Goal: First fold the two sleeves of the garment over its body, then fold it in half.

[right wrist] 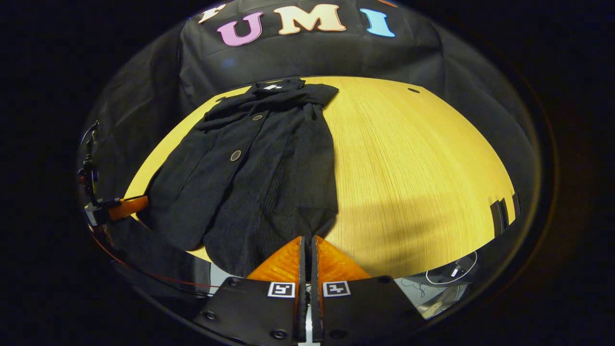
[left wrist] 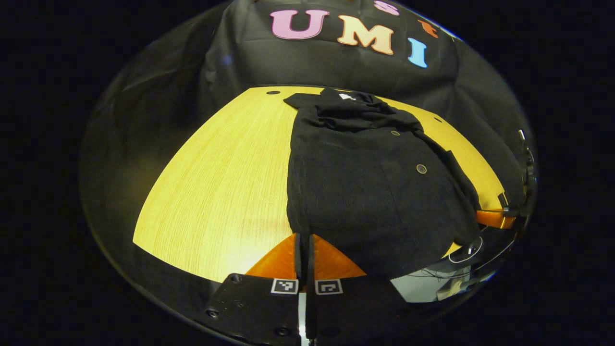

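Pale wood-grain table (left wrist: 216, 182), rounded by the lens, grain running away toward the far edge. Small dark holes (right wrist: 413, 90) near the far corners. Black cloth wall (left wrist: 336, 72) hanging behind and wrapping both sides, creased in soft folds. Warm light overhead, brightest patch near the front edge (left wrist: 230, 250). Light floor with loose cables (right wrist: 451, 274) below the front edge.

A light wooden table (left wrist: 216, 182) stands before the black cloth wall (left wrist: 336, 67), cables (right wrist: 447, 274) below its near edge.
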A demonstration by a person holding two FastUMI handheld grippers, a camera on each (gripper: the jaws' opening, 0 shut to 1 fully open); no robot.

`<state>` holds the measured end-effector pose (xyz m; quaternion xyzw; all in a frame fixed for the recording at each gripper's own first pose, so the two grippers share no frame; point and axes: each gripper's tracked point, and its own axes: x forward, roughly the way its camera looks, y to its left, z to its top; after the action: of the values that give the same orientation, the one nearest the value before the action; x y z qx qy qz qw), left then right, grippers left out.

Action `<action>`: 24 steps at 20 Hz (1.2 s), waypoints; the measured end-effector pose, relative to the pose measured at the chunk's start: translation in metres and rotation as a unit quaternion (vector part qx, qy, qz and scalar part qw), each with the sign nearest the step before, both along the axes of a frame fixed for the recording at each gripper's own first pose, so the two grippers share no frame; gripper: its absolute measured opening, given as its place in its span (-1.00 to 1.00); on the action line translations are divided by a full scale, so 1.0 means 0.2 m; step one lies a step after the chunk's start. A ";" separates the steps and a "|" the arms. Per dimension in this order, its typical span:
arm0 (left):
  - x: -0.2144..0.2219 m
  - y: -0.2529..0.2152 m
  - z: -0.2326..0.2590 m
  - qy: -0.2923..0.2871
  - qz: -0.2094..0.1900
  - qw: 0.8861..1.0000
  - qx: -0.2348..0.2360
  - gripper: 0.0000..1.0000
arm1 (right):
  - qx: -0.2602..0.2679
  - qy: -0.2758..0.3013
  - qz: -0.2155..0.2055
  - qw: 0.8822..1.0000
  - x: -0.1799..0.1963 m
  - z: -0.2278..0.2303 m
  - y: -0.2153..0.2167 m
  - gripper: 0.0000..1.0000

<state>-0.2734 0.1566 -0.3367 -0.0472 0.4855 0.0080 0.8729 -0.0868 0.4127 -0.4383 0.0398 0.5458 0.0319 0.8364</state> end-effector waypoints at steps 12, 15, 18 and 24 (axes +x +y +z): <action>0.26 -0.07 0.27 -0.029 0.046 0.998 0.014 -1.00 | 0.067 -0.091 0.060 0.992 0.32 0.33 0.03 -0.87; 0.39 -0.09 0.38 -0.056 0.051 0.997 0.010 -1.00 | 0.084 -0.113 0.065 0.988 0.44 0.43 0.04 -0.87; 0.52 -0.09 0.47 -0.077 0.048 0.996 0.017 -1.00 | 0.097 -0.133 0.067 0.984 0.56 0.53 0.04 -0.87; 0.78 -0.10 0.56 -0.102 0.038 0.994 0.008 -1.00 | 0.107 -0.170 0.057 0.978 0.81 0.67 0.06 -0.87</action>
<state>-0.1169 0.1363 -0.2242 -0.0590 0.3920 0.0403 0.9172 0.0757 0.4249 -0.3036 0.0917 0.3904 0.1436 0.9047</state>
